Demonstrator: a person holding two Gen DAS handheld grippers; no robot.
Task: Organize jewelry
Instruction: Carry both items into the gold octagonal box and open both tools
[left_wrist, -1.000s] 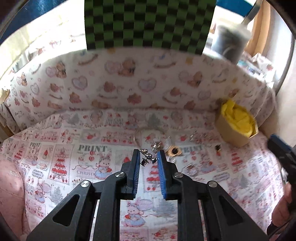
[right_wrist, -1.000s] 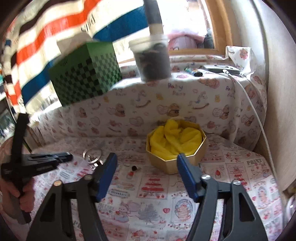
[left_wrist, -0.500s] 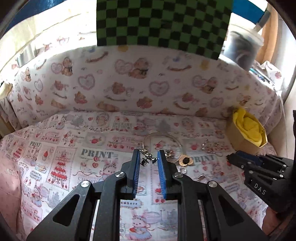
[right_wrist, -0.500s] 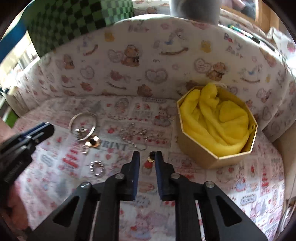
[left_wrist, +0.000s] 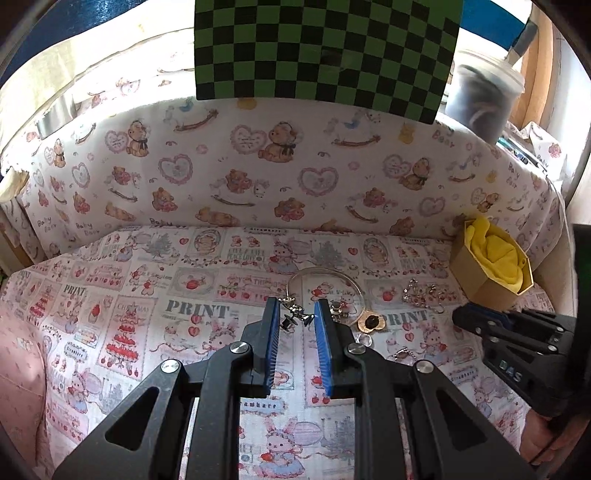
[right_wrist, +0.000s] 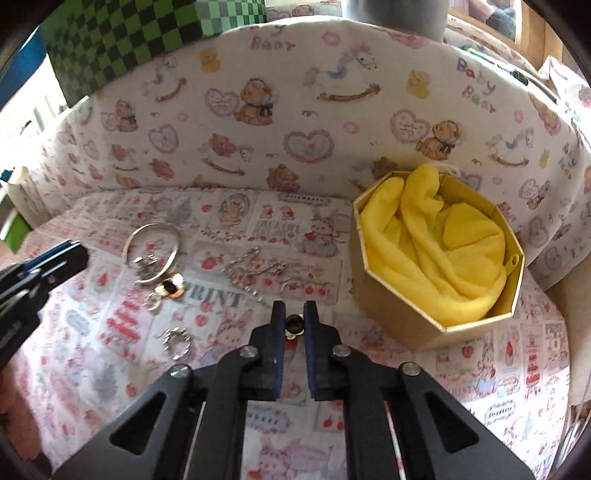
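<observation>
My left gripper (left_wrist: 296, 306) is shut on a small silver earring (left_wrist: 295, 317), held just above the printed cloth near a silver bangle (left_wrist: 321, 271). My right gripper (right_wrist: 294, 308) points down at the cloth. Its jaws have closed on a small gold earring with a dark stone (right_wrist: 294, 325), and the pads press on it. A gold octagonal box (right_wrist: 399, 317) lined with yellow cloth stands to the right of it. A gold flower piece (right_wrist: 170, 288), a silver chain (right_wrist: 255, 269) and a sparkly ring (right_wrist: 177, 343) lie loose on the cloth.
A padded wall in teddy-bear fabric (left_wrist: 258, 166) closes off the back. On it rest a green checkered box (left_wrist: 325, 48) and a dark lidded cup (left_wrist: 480, 92). The person's hand (left_wrist: 543, 439) shows at the lower right.
The right gripper dropped toward the cloth beside the box and went from wide open to closed on the dark-stone earring. The left gripper kept its hold and barely moved.
</observation>
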